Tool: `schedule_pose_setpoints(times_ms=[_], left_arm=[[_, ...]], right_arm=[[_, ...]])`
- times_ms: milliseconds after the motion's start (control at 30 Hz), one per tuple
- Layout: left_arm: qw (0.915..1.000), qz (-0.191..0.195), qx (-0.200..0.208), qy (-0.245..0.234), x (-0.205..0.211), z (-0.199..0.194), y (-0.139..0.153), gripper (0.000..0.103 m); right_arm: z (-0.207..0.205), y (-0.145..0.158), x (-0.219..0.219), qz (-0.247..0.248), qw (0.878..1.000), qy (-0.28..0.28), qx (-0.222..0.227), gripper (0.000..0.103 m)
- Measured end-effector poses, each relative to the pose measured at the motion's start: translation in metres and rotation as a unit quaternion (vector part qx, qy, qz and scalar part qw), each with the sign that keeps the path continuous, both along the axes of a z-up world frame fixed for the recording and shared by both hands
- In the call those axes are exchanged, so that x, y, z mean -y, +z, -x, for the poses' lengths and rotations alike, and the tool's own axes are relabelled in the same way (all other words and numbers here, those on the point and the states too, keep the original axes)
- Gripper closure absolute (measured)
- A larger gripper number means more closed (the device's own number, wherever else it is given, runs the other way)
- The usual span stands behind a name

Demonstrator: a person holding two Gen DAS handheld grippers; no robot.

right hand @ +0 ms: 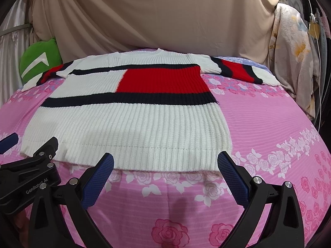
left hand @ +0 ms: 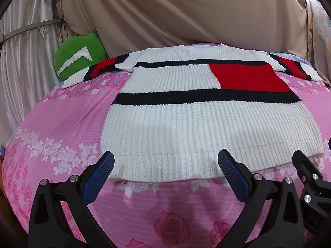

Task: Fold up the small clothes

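A white ribbed knit sweater (left hand: 186,128) with black stripes and a red block lies flat on the pink floral bed cover (left hand: 51,124), hem toward me, both sleeves spread out. It also shows in the right wrist view (right hand: 128,128). My left gripper (left hand: 165,165) is open and empty, its blue-padded fingertips at the hem's left half. My right gripper (right hand: 165,165) is open and empty at the hem's right half. The right gripper's body (left hand: 306,177) shows in the left wrist view; the left gripper's body (right hand: 41,165) shows in the right wrist view.
A green cushion (left hand: 80,55) leans at the back left, by the left sleeve. Beige draped cloth (left hand: 186,10) hangs behind the bed. A floral fabric (right hand: 293,51) and cables hang at the back right. The pink cover (right hand: 269,134) extends right of the sweater.
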State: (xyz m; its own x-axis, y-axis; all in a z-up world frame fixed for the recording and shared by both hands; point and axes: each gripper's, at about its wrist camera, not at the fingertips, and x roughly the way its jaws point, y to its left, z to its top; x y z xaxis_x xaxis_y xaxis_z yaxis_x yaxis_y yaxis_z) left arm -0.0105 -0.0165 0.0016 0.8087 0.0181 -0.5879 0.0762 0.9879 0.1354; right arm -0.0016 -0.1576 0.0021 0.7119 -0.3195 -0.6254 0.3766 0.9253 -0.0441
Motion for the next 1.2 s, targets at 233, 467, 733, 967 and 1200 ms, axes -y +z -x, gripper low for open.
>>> schedule_pose_setpoints(times_ms=[233,467,733,967,1200], left_arm=[[1.0,-0.002,-0.001,-0.002,-0.0005,0.0009,-0.0018,0.005],[1.0,-0.004,-0.004,-0.003,0.0,0.0005,-0.0034,0.005],[1.0,-0.004,-0.004,-0.003,0.0001,0.0002,-0.0031,0.005],[1.0,-0.004,-0.004,-0.003,0.0,0.0,-0.0029,0.005],[1.0,-0.004,-0.004,-0.003,-0.0001,0.0002,-0.0033,0.005]], right_arm=[[-0.0021,-0.0009,-0.0008,0.0,1.0,0.002,-0.003,0.005],[-0.0022,-0.0022,-0.0011,0.0,1.0,0.003,-0.004,0.005],[-0.0022,-0.002,-0.0014,0.0,1.0,0.003,-0.003,0.005],[-0.002,-0.0024,-0.0006,0.0,1.0,0.002,-0.002,0.005],[-0.0021,-0.0024,-0.0007,0.0,1.0,0.002,-0.002,0.005]])
